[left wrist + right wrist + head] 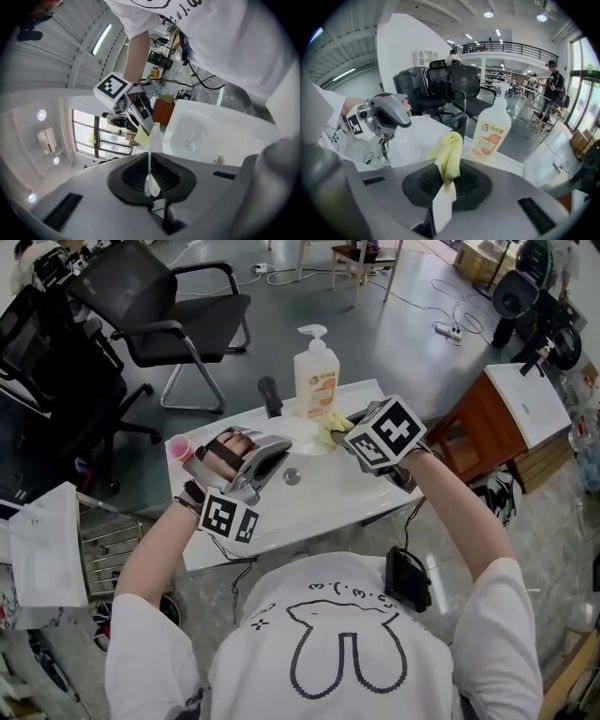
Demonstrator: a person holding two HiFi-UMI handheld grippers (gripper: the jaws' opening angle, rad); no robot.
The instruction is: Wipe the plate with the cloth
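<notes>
Over the white sink my left gripper is shut on the rim of a thin white plate. In the left gripper view the plate runs edge-on out of the closed jaws. My right gripper is shut on a yellow cloth, which lies at the plate's right edge. In the right gripper view the cloth sticks up from the jaws, with the plate and the left gripper just beyond it.
A soap pump bottle stands at the sink's back edge beside a black tap. A pink cup sits at the left corner. The drain is below the plate. A black office chair and a wooden cabinet flank the sink.
</notes>
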